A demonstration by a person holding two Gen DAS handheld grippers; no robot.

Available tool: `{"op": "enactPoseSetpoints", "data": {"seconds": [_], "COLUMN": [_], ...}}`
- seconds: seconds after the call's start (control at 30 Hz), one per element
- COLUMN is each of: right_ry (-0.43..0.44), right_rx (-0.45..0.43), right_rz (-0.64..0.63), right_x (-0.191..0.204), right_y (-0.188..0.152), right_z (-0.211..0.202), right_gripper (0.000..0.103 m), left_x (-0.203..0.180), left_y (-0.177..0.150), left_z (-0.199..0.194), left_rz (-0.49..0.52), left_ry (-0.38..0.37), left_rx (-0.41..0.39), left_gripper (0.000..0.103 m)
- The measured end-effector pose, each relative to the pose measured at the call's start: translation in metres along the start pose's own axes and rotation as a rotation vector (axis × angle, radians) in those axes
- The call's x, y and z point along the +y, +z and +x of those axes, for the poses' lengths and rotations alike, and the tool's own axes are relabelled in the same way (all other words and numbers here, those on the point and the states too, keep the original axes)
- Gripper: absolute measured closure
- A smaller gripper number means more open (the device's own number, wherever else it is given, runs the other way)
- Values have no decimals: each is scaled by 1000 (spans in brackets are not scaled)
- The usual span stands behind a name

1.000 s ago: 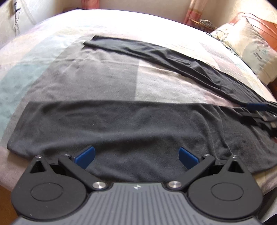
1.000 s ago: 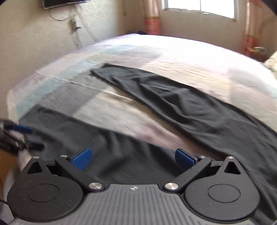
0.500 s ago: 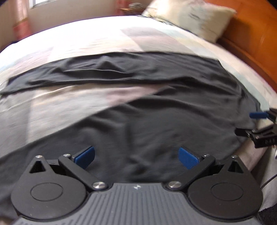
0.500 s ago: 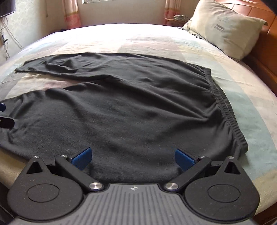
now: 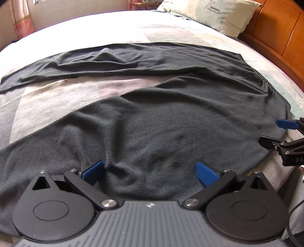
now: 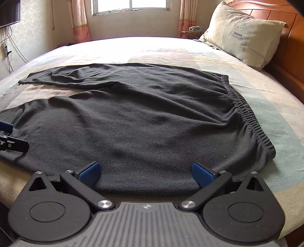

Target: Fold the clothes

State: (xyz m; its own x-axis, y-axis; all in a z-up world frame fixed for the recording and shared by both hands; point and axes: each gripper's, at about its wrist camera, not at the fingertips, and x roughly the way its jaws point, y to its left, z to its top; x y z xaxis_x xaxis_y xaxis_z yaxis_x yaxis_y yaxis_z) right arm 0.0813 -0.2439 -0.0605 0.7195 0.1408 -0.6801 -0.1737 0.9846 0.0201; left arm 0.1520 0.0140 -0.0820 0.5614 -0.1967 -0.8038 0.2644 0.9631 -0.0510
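A pair of black trousers [image 5: 171, 121] [image 6: 144, 117] lies spread flat on the bed, legs apart and stretching left, the elastic waistband [image 6: 247, 115] at the right. My left gripper [image 5: 150, 171] is open just above the near trouser leg, nothing between its blue pads. My right gripper [image 6: 146, 171] is open too, over the near edge of the trousers by the waistband corner. Each gripper shows at the edge of the other's view: the right gripper [image 5: 281, 133] at the far right, the left gripper's fingers [image 6: 9, 142] at the far left.
The bed has a pale patchwork cover [image 6: 275, 117]. A pillow [image 6: 243, 36] leans on the wooden headboard [image 5: 281, 36] at the right. A window [image 6: 131, 5] with curtains is at the back, a wall-mounted screen [image 6: 9, 11] and cables at the left.
Both grippers have swung from the trouser legs toward the waistband end of the bed, staying open. The trousers have not moved.
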Motion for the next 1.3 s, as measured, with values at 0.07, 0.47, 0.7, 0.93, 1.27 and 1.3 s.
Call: {"op": "enactPoseSetpoints", "data": {"seconds": [0.07, 0.47, 0.7, 0.93, 1.27, 1.3], "right_ry": [0, 7, -34, -35, -76, -58], "right_rx": [-10, -2, -107, -15, -33, -50], "right_rz": [0, -8, 58, 207, 192, 196], "right_x": [0, -2, -38, -75, -78, -79], "right_y": [-1, -2, 8, 8, 4, 7], "right_z": [0, -9, -41, -6, -15, -16], "right_gripper": [0, 0, 0, 0, 0, 0], "left_x": [1, -25, -26, -27, -12, -13], "left_y": [-2, 16, 12, 12, 12, 12], "left_z": [-1, 9, 7, 5, 4, 4], "left_rz": [0, 88, 86, 72, 21, 25], "left_ry": [-2, -37, -43, -24, 7, 9], "left_rx": [-12, 80, 68, 73, 75, 76], "left_gripper": [1, 0, 1, 1, 1, 1]}}
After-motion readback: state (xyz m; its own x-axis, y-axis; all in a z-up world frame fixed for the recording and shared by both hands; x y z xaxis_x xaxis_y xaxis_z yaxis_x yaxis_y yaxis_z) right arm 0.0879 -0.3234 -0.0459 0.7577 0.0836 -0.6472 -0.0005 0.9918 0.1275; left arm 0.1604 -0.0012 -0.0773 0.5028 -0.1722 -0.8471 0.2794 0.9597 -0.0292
